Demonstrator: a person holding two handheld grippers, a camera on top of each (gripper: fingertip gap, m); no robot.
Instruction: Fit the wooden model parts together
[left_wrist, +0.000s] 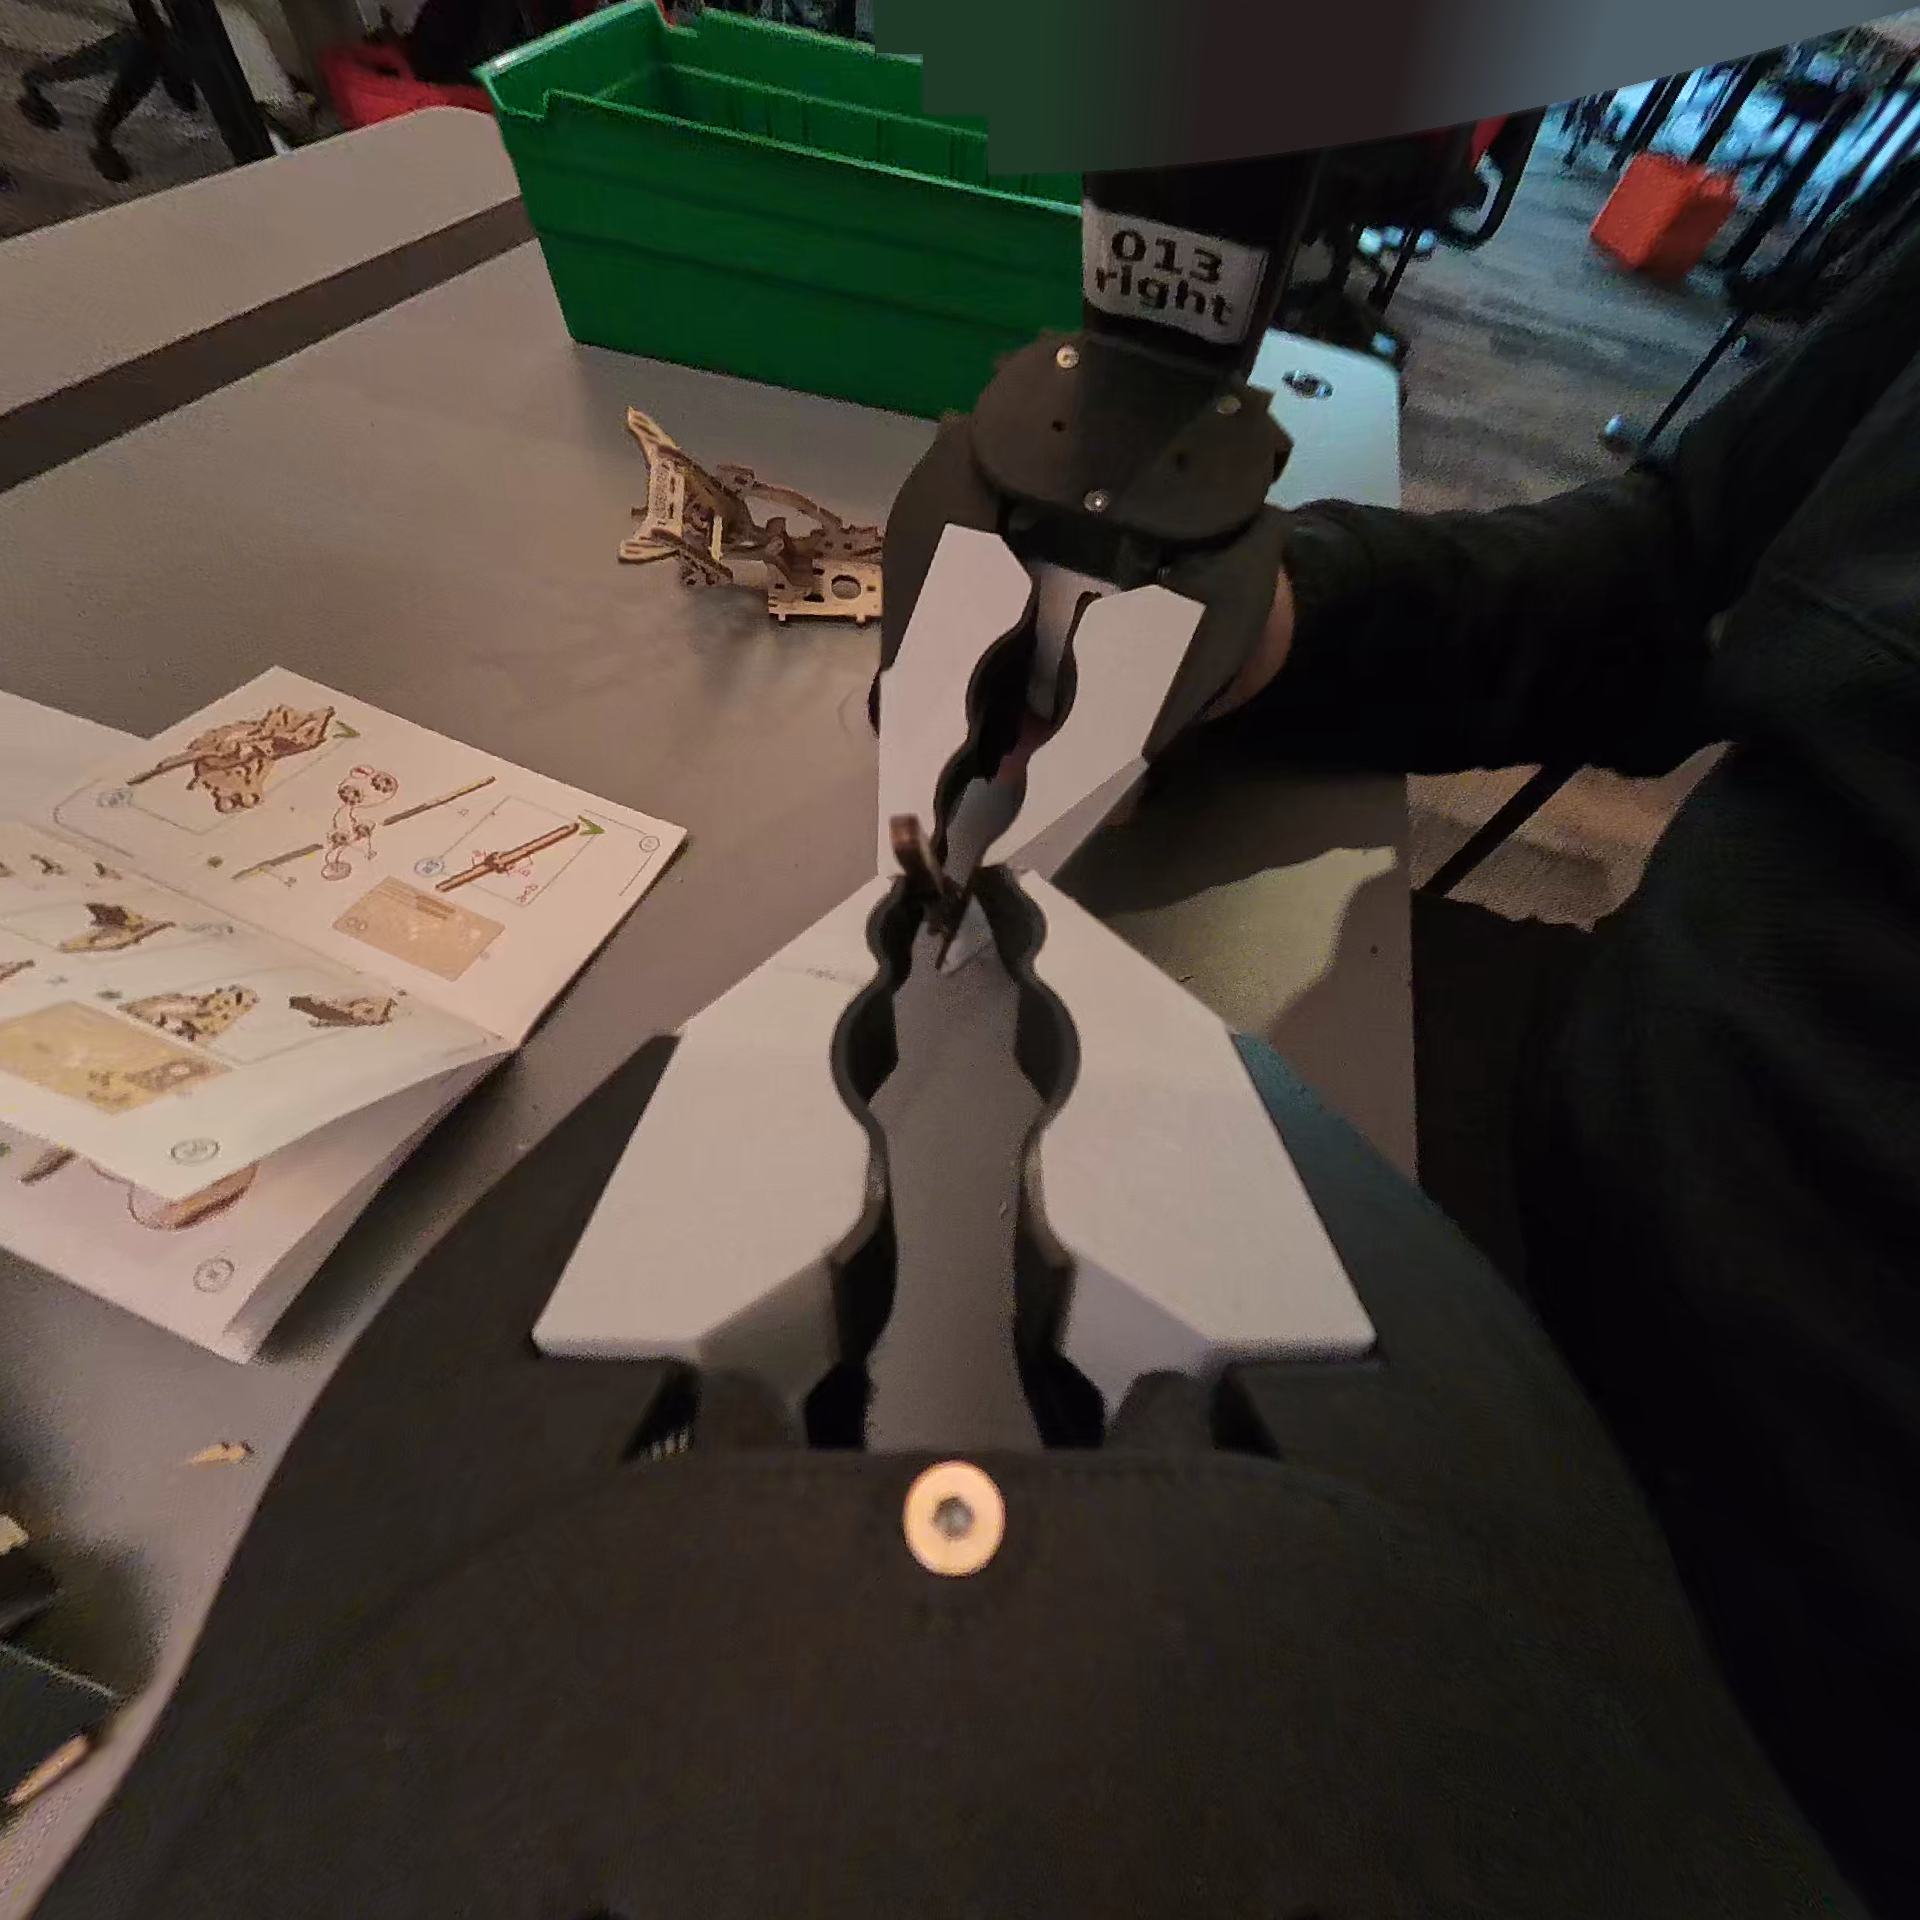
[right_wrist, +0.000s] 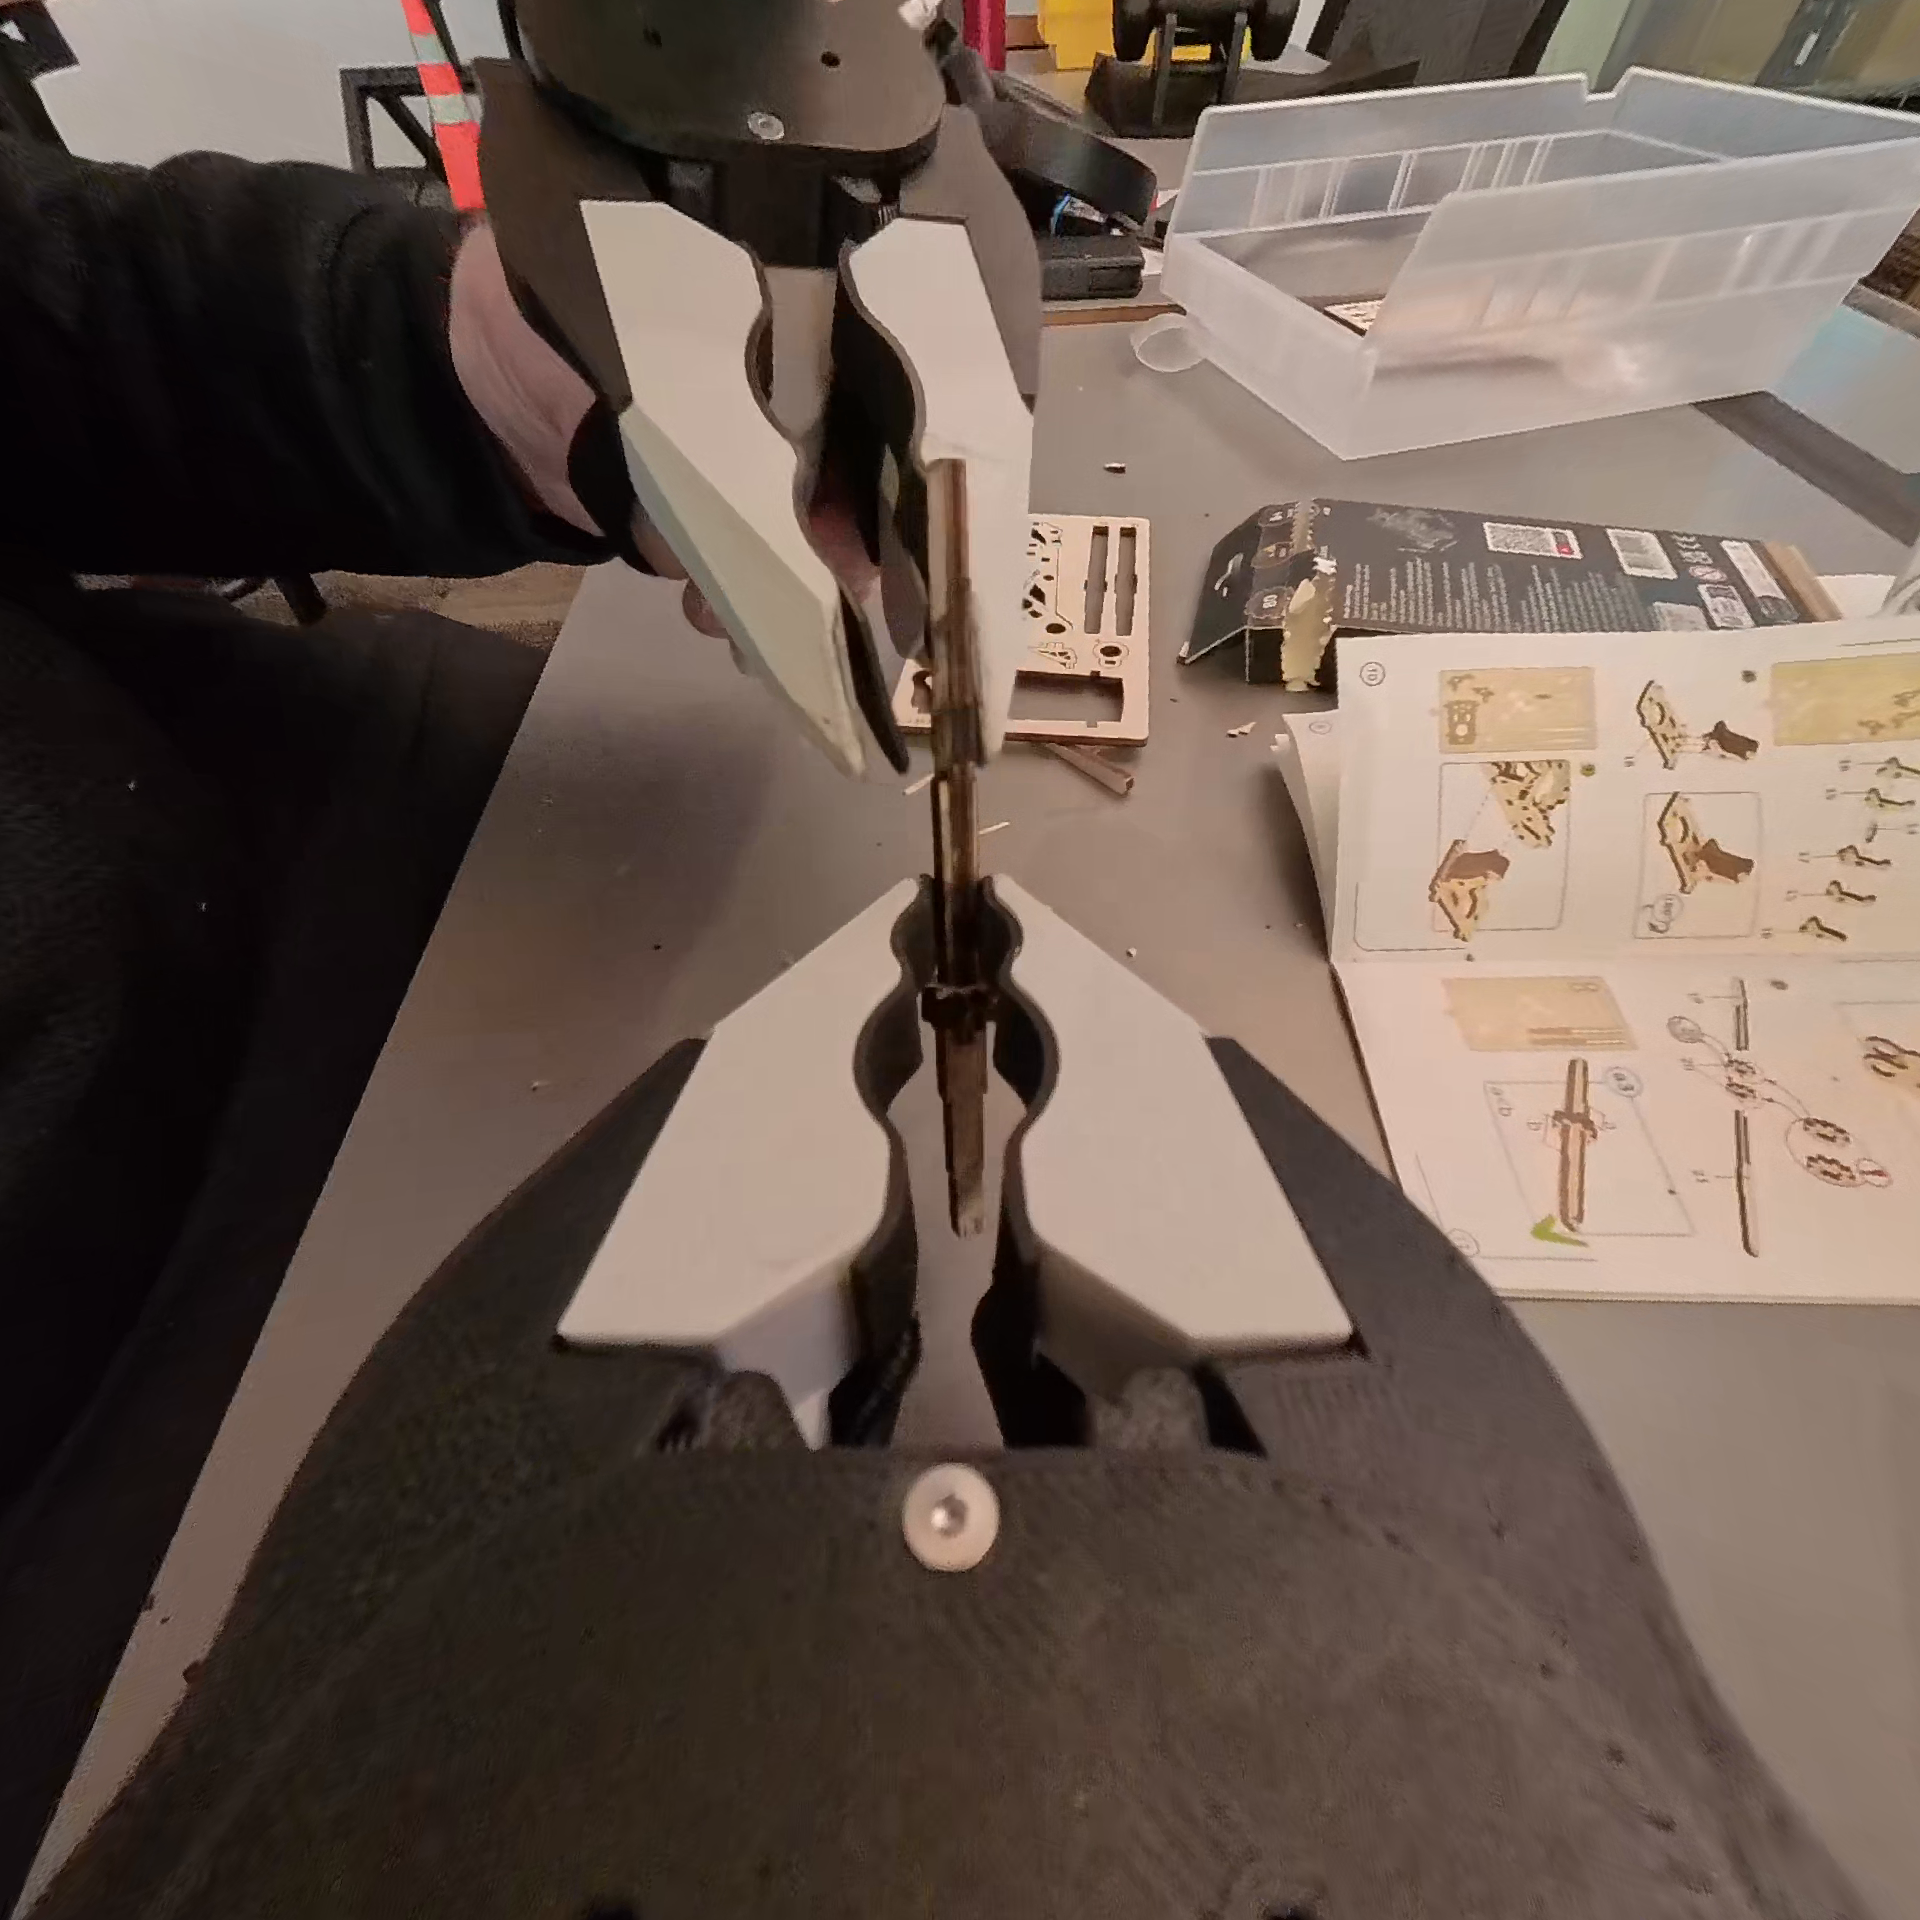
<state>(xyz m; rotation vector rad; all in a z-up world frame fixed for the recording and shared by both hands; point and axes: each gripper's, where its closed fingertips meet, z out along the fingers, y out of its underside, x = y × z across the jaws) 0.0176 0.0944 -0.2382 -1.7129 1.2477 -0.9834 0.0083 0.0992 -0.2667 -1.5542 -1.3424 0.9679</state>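
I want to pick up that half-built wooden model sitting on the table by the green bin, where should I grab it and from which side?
Probably the flat plate end of the half-built wooden model, nearest the right gripper. Come from above, fingers either side of the frame: the table around it is open, while the far end near the green bin flares into thin, fragile-looking struts. Its finer shape is blurred.

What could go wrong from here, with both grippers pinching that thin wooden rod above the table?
1. The wooden rod is slender and the left gripper and right gripper both grip it; any twist or misaligned push could snap it.
2. Its hold looks narrow at the tips; it might slip and fall onto the table.
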